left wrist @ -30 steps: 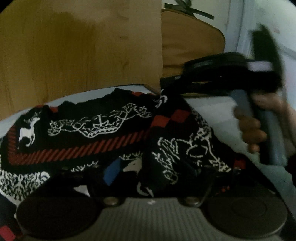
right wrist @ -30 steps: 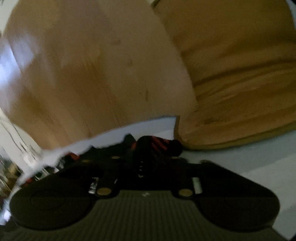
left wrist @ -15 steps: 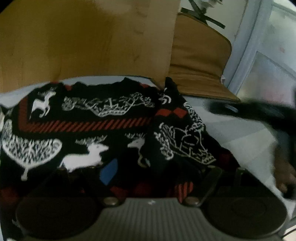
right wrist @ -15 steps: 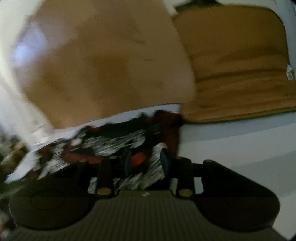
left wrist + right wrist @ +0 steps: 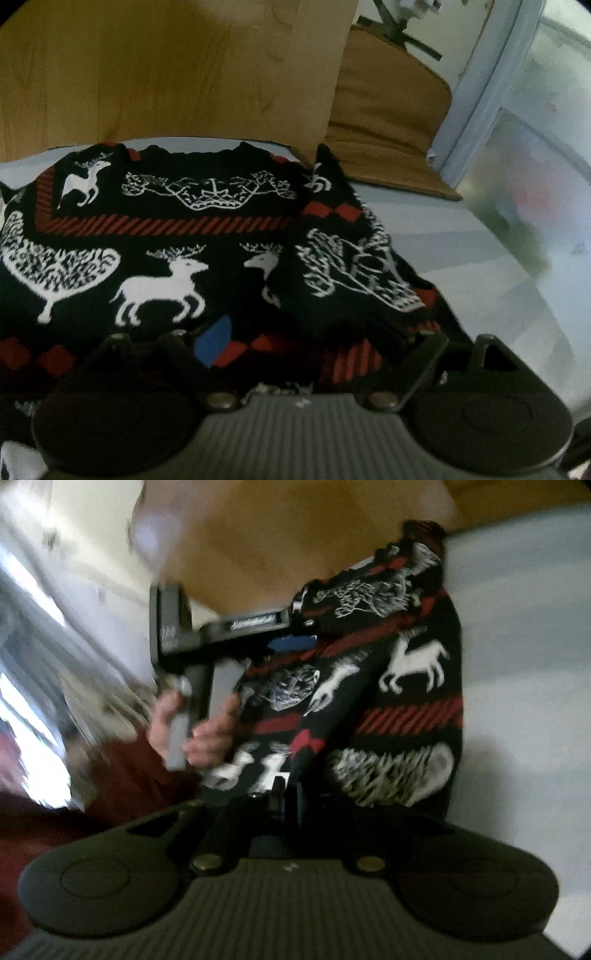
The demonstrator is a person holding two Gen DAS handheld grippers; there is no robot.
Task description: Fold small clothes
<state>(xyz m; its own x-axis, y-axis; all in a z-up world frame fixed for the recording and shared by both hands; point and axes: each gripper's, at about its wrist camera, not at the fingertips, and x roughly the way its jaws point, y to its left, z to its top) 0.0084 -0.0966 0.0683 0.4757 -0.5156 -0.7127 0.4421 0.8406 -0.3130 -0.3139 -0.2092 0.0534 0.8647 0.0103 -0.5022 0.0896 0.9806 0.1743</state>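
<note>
A black knit sweater (image 5: 177, 229) with white deer and red stripes lies spread on a pale bed sheet (image 5: 461, 236); one sleeve (image 5: 354, 258) is folded over its right side. My left gripper (image 5: 295, 339) is open low over the sweater's near edge, one blue pad (image 5: 214, 339) showing. In the right wrist view the sweater (image 5: 406, 686) fills the middle, and my right gripper (image 5: 290, 797) is shut on a fold of the sweater. The left gripper also shows in the right wrist view (image 5: 291, 642), held by a hand (image 5: 199, 731).
A wooden headboard (image 5: 166, 70) stands behind the sweater. A tan cushion (image 5: 384, 110) lies at the back right, next to a white frame (image 5: 491, 85). Pale sheet stretches to the right of the sweater (image 5: 524, 664).
My left gripper has pulled back, showing more of the flat sweater. My right gripper left the far right corner, swung round to another side and closed on a fold.
</note>
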